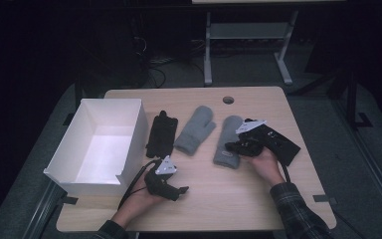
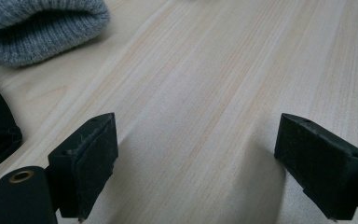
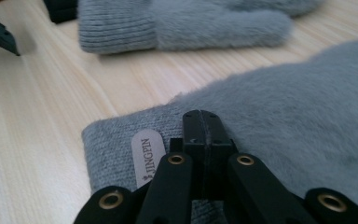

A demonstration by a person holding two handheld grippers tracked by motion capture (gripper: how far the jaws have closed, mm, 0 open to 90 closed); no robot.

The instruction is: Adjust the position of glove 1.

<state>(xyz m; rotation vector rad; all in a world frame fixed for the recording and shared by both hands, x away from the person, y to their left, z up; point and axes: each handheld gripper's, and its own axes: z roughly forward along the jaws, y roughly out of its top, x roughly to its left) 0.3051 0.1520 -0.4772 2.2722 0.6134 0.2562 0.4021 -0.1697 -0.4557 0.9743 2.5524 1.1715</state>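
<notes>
right gripper (image 3: 200, 122): fingers pressed together, nothing pinched between them; held over the cuff end of the right mitten (image 1: 229, 140)
right mitten: grey, laid flat on the counter (image 1: 258, 189), right of centre; a label reading JINGPIN is seen on the cuff
left gripper (image 2: 193, 163): fingers spread wide, bare counter between them; held near the front edge
left mitten (image 1: 195, 128): grey, laid beside the right mitten, apart from it
black glove (image 1: 161, 133): between left mitten and white box (image 1: 129, 144)
white box: open, at the counter's left side
</notes>
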